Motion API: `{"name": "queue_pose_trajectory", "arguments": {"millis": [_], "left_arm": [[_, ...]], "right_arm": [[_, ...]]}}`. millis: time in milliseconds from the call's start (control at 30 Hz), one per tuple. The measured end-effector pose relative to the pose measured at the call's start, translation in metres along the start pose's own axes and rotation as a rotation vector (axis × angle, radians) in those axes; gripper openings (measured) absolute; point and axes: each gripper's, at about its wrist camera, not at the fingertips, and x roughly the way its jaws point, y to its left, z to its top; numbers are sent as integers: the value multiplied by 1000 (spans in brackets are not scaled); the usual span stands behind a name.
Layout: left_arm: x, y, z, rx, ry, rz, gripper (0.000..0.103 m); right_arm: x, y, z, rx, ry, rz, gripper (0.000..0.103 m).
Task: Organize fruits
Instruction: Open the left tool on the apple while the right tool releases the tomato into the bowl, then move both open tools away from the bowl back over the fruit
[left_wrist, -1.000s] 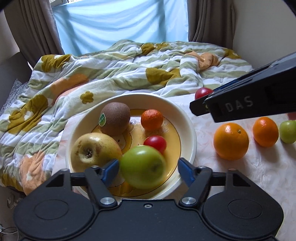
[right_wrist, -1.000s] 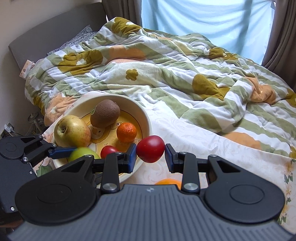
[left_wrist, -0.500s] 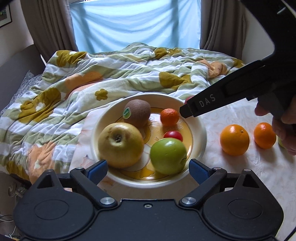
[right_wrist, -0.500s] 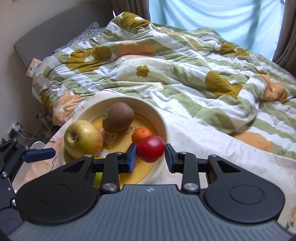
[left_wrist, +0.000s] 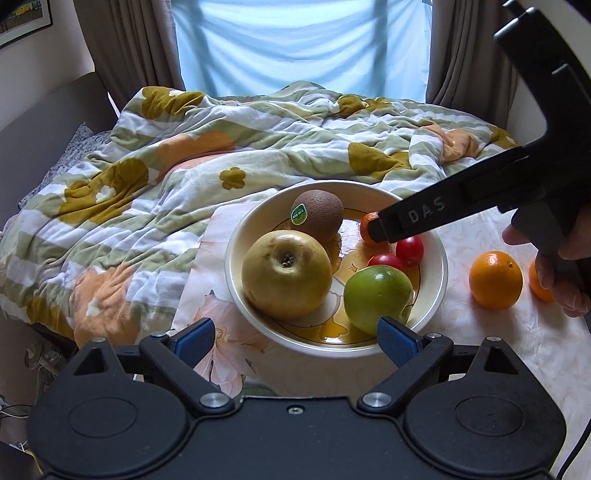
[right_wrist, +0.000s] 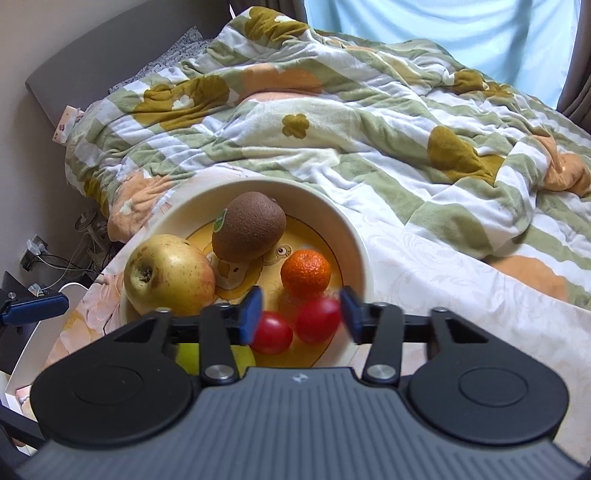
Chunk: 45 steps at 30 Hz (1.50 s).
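Right wrist view: your right gripper (right_wrist: 301, 314) fingers have just been opening, releasing the red tomato (right_wrist: 317, 320) into the bowl (right_wrist: 364, 266).

Legible text, left wrist view: white capitals "DAS" on the flat side of the black plastic right gripper (left_wrist: 382, 230), right of centre of the frame.

Small round green-and-white sticker (left_wrist: 298, 215) on the brown fuzzy kiwi (left_wrist: 317, 214), centre of the frame: print too small to read. Same sticker in the right wrist view, seen edge-on, also unreadable.
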Motion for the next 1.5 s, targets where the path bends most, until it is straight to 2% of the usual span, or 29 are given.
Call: {"name": "queue_pose_trajectory", "arguments": {"millis": [67, 400, 667, 967, 1167, 1500], "left_arm": [[-1, 3, 0, -12, 4, -3, 97], [-30, -2, 2, -23, -57, 49, 97], [-63, -20, -4, -47, -99, 47, 97], [-96, -62, -19, -22, -133, -8, 97], [-112, -92, -27, 29, -141, -47, 97], [-102, -134, -16, 105, -153, -104, 97]], "right_arm": [[-6, 2, 0, 2, -34, -18, 103], [-45, -3, -9, 47, -93, -40, 103], [-108, -9, -30, 103, -158, -62, 103], [-174, -34, -84, 153, -212, -150, 103], [-208, -49, -121, 192, -229, -193, 103], [-234, -85, -167, 232, -232, -261, 103]]}}
